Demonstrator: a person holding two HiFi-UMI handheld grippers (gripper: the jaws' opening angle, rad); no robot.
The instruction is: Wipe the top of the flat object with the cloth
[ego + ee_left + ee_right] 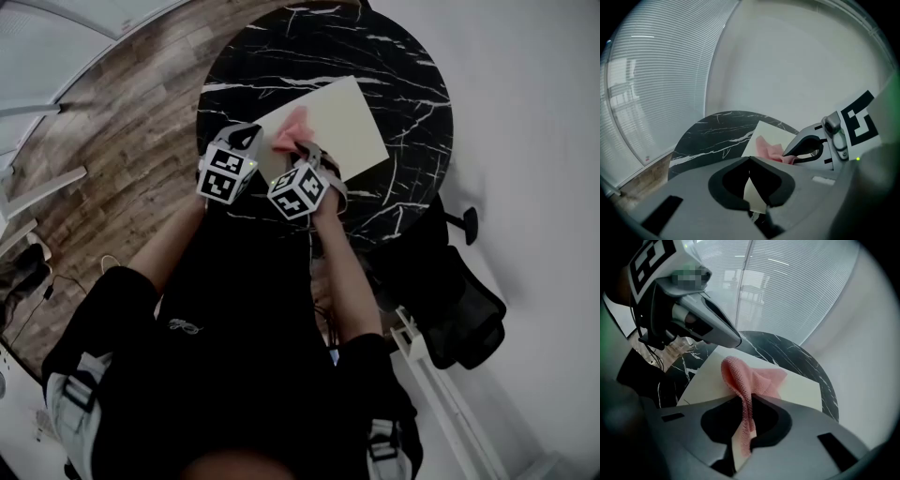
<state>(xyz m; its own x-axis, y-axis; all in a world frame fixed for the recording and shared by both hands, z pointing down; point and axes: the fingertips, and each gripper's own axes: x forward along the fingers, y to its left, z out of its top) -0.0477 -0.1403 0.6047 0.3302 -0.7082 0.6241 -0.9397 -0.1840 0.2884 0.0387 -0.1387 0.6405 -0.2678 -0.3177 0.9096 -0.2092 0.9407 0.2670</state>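
1. In the right gripper view, the right gripper (749, 401) has its jaws clamped on a strip of the pink waffle-weave cloth (754, 380). The strip's lower end is lost inside the jaw hollow.
2. In the left gripper view, the left gripper (750, 161) has its jaws closed on a corner of the cream sheet (771, 133). Only a sliver of that corner shows between them.
3. The rest of the cloth lies bunched on the sheet's near corner, which it partly covers. From the head view, the marker cubes hide both sets of jaws.
4. The sheet lies flat on the round black marble table (403, 84).
5. Beyond the table is wood floor (112, 141). A black office chair (459, 309) is partly hidden by the tabletop.
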